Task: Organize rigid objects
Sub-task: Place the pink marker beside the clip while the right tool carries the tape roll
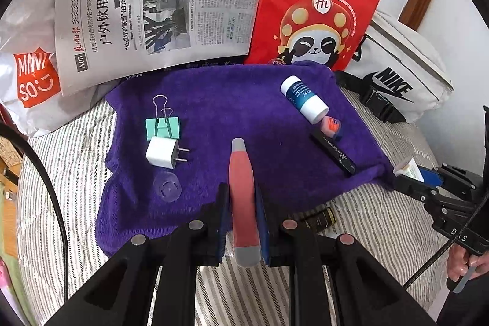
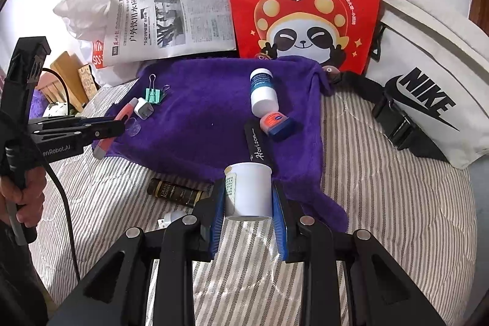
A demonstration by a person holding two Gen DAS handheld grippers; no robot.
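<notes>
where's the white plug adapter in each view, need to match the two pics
Left wrist view: the white plug adapter lies left of centre on the purple towel, just below the green binder clip, prongs pointing right.
Right wrist view: the adapter is upper left, small, near the towel's left edge, beside the same clip.
Shared landmark: the red panda bag behind the towel.

Both wrist cameras look steeply down, close (fisheye), sharing purple towel [image 1: 214, 112] [image 2: 214, 118].
</notes>
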